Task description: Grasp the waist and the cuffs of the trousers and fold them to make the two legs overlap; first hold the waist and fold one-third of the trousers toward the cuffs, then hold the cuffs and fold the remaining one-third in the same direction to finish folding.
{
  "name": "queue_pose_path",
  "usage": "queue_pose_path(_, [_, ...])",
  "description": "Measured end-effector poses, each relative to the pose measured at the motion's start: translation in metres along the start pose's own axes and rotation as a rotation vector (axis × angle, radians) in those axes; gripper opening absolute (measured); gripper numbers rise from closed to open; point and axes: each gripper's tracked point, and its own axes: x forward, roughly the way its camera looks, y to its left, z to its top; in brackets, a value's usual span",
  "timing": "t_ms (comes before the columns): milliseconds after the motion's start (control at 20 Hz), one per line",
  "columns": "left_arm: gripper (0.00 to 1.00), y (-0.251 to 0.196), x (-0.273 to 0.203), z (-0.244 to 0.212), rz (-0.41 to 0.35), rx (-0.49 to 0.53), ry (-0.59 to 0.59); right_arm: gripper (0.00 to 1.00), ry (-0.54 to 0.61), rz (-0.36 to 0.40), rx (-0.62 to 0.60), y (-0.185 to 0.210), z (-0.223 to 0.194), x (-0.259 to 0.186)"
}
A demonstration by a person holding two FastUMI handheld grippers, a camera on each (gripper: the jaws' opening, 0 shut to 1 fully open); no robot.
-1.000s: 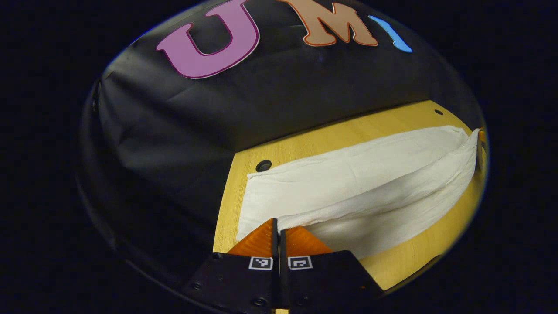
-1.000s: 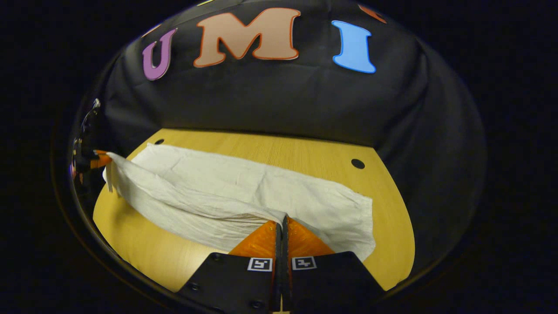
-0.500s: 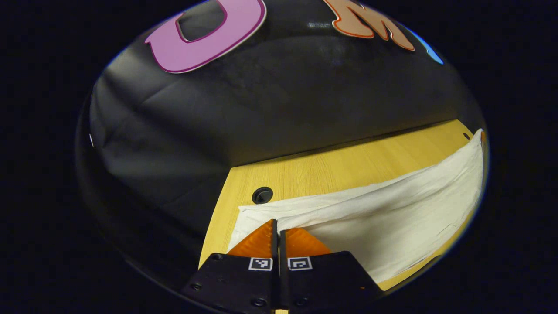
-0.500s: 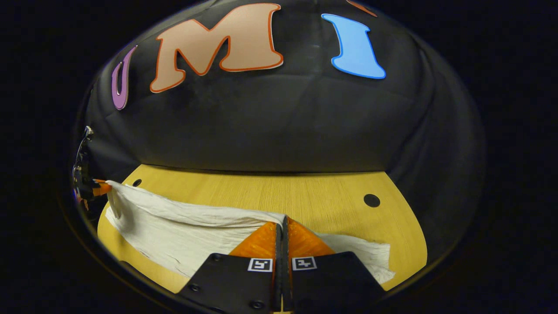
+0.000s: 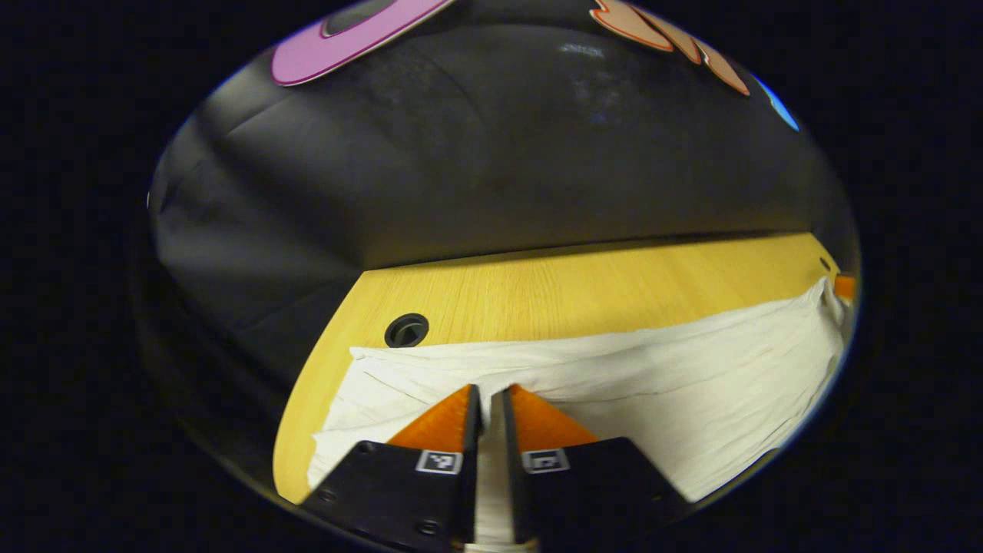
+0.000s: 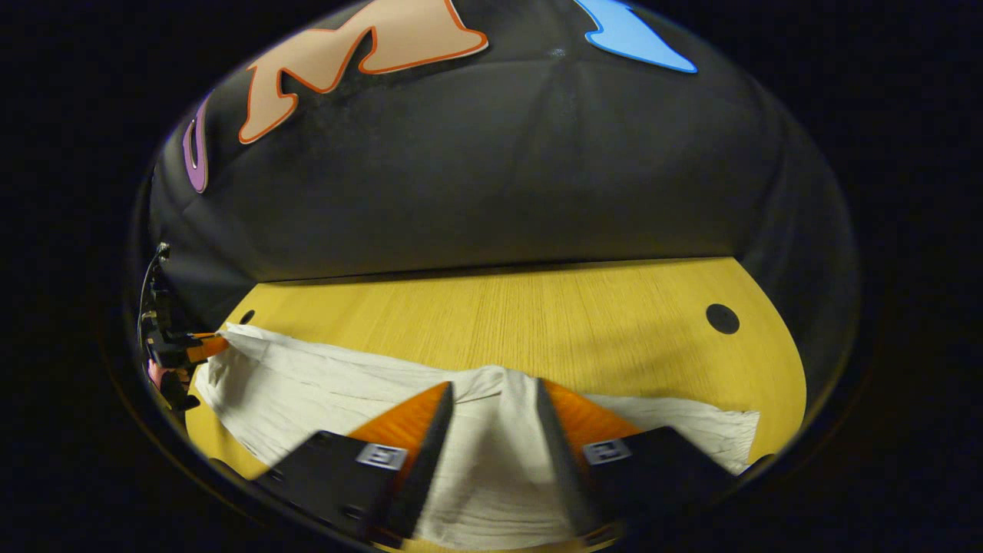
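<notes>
Lying flat on the table (image 6: 537,307), the white trousers (image 5: 653,376) run lengthwise between both grippers; right gripper (image 6: 491,399) jaws wide apart, left gripper (image 5: 489,395) jaws slightly parted.

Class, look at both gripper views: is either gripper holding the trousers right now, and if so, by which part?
Neither. The right gripper is wide open and the left gripper has parted; the white trousers lie released on the table, fabric between the fingers.
</notes>
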Motion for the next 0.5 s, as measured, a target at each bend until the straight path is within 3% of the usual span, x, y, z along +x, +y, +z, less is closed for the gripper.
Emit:
queue_pose_path(50, [0.49,-0.006,-0.006,0.005,0.008,-0.048,-0.032,0.98,-0.007,-0.008,0.0,-0.002,0.001,-0.008])
queue_pose_path(150, [0.94,-0.013,-0.01,0.024,-0.002,-0.12,-0.078,0.92,-0.021,-0.014,0.012,-0.006,0.003,-0.022])
queue_pose_path(250, [0.95,-0.01,-0.008,0.022,-0.01,-0.136,-0.124,0.97,-0.04,-0.026,0.038,-0.017,0.005,-0.042])
queue_pose_path(300, [0.95,-0.01,-0.011,0.023,-0.008,-0.125,-0.149,0.92,-0.051,-0.042,0.049,-0.027,0.006,-0.053])
queue_pose_path(350, [0.95,-0.008,-0.015,0.026,-0.001,-0.109,-0.17,0.97,-0.063,-0.065,0.062,-0.041,0.008,-0.065])
queue_pose_path(500, [0.95,-0.007,-0.034,0.031,-0.001,-0.074,-0.2,0.92,-0.08,-0.148,0.114,-0.092,0.003,-0.101])
